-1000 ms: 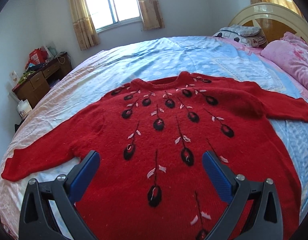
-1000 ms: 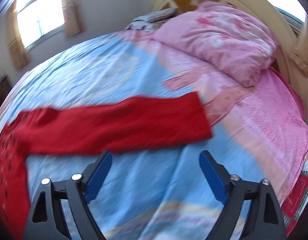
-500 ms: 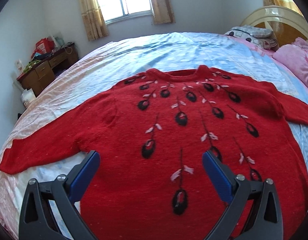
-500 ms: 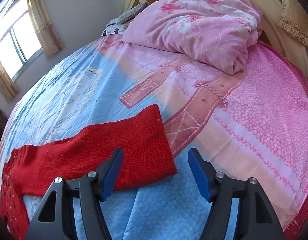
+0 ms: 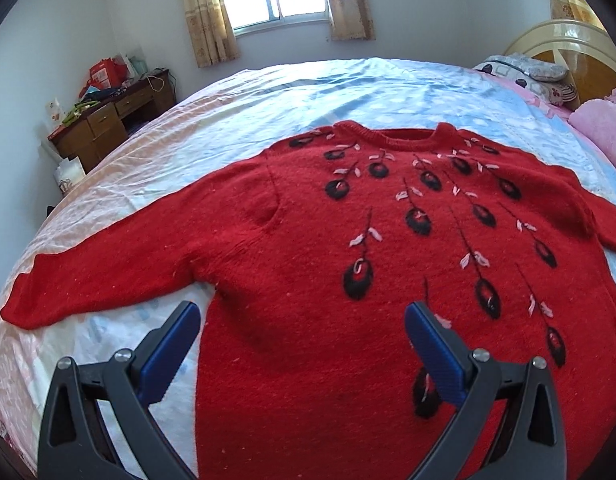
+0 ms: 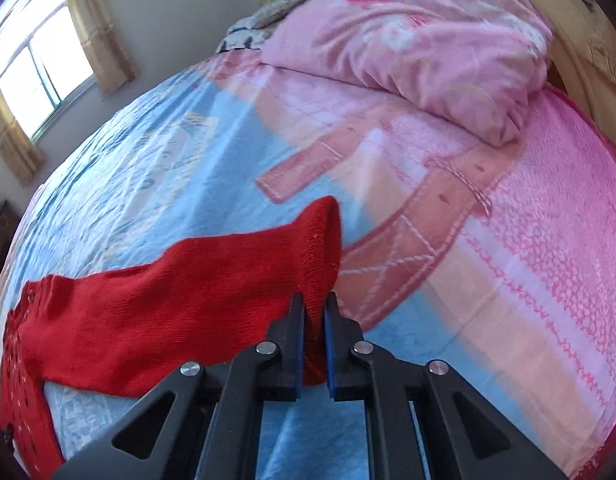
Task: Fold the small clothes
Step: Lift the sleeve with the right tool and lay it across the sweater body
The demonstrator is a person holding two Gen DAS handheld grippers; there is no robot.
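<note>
Pinching sweater cuff [image 6: 322, 264] in right tool [image 6: 314, 320], left tool [image 5: 299, 344] above hem

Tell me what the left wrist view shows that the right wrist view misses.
Left only: the sweater's patterned front, its neckline, the far sleeve, a wooden desk, and the open left tool above the hem. Right only: the right tool shut on the sleeve cuff, plus the pink quilt. Both: red sweater, blue bedsheet, curtained window.

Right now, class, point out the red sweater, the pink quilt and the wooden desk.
red sweater [image 5: 308, 272], left wrist view, chest panel.
pink quilt [image 6: 420, 36], right wrist view, top folds.
wooden desk [image 5: 103, 124], left wrist view, drawer fronts.
</note>
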